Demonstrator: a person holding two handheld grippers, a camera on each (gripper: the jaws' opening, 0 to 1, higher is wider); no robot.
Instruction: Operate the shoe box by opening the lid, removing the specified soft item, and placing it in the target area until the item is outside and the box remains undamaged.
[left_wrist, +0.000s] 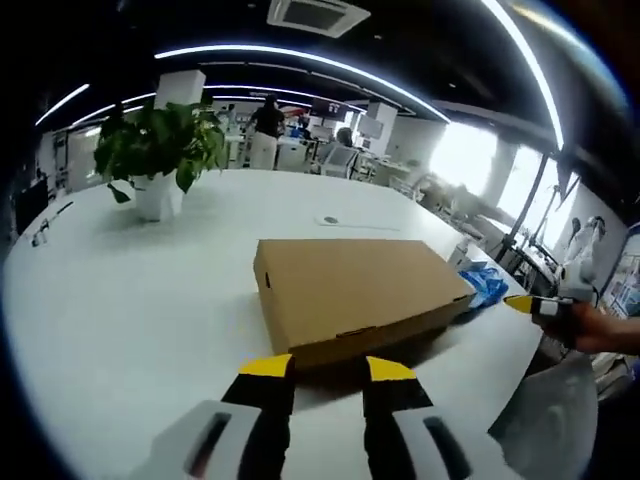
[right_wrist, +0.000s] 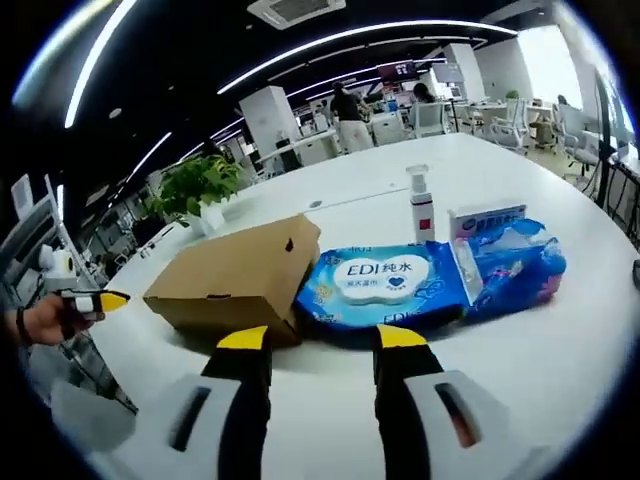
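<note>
Shoe box: the brown cardboard shoe box (left_wrist: 355, 290) lies flat on the white bench (left_wrist: 130, 310), lid down and closed; in the left gripper view it sits at 12 o'clock just beyond the claw tips, in the right gripper view (right_wrist: 235, 280) at 11 o'clock.
Soft item: presumably inside the closed box; I cannot tell what it is.
Left claw: the left claw (left_wrist: 328, 368) has its jaws apart, holding nothing, aimed at the box's near long side and just short of it; it appears in the right gripper view at 9 o'clock (right_wrist: 95, 300), held in a hand (right_wrist: 45, 318).
Right claw: the right claw (right_wrist: 322, 338) has its jaws apart, empty, pointing at the gap between the box end and the wipes pack; in the left gripper view its yellow tip (left_wrist: 525, 303) shows at 3 o'clock.
Beside the box: a blue wipes pack (right_wrist: 385, 285) touching the box end, a second blue pack (right_wrist: 515, 262), a small spray bottle (right_wrist: 421, 205), a potted plant (left_wrist: 160, 150) well apart at 10 o'clock.
Stage: lid not yet lifted, by my reading.
Risk, box: prying one edge without steadying the base could slide the box or crease the cardboard.
Risk, neighbours: a shoved box would push the wipes pack into the bottle.
Risk, lid: pinching too hard may tear the flap.
</note>
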